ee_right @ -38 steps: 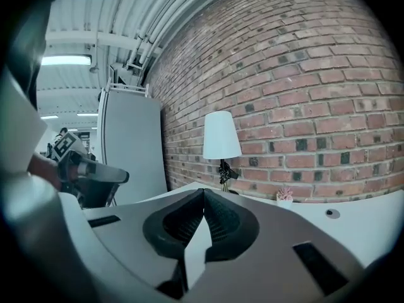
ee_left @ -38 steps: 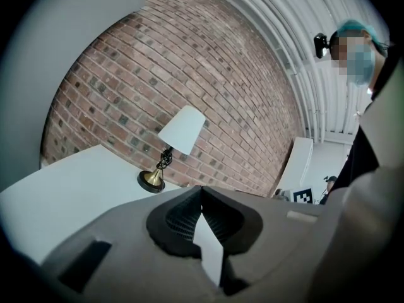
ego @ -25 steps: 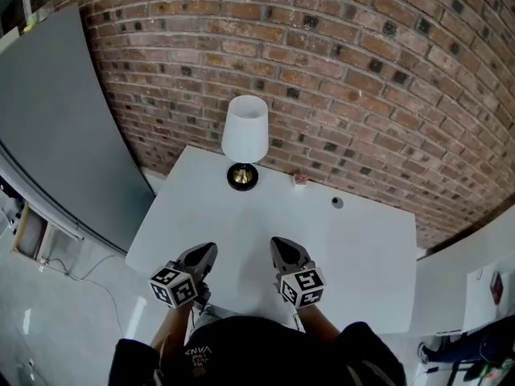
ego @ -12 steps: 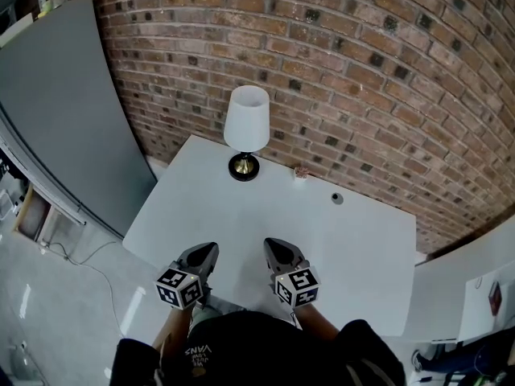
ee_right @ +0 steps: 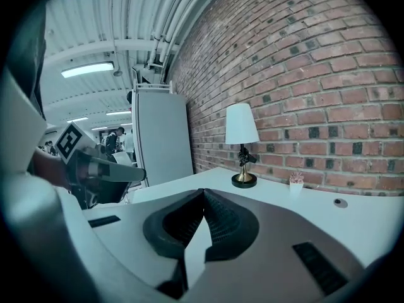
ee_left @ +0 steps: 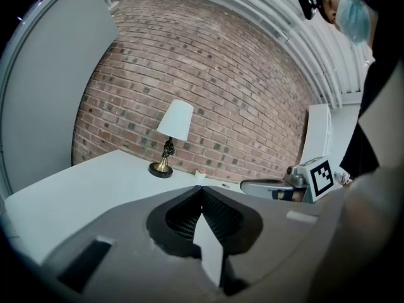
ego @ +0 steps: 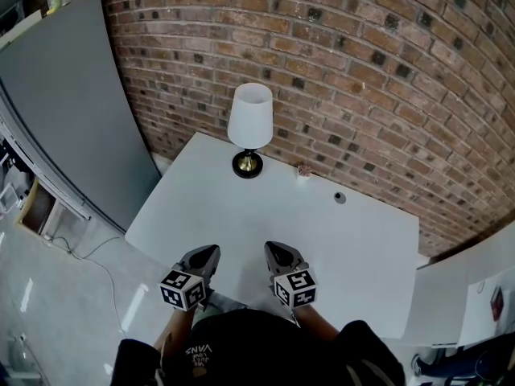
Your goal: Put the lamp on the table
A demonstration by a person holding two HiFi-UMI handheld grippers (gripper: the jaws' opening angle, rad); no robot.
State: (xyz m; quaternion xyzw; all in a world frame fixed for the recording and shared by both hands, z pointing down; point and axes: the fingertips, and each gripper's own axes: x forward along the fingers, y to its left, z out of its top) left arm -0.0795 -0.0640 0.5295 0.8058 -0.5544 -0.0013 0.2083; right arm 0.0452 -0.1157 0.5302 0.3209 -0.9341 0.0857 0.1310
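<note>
Both grippers have barely shifted, the right gripper [ego: 271, 248] edging slightly leftward at lower centre. It and the left gripper [ego: 212, 250] hover over the near edge of the white table [ego: 338, 240], each with jaws pressed together on nothing. At upper centre the lamp [ego: 249, 127] stands upright on the table's far edge, beside the brick wall [ego: 362, 71].

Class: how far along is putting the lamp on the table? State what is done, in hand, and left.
Done: the lamp stands upright on the white table near the brick wall. In hand: nothing; the left hand-held gripper and right hand-held gripper are shut and empty over the near edge. Left: apparently nothing.
</note>
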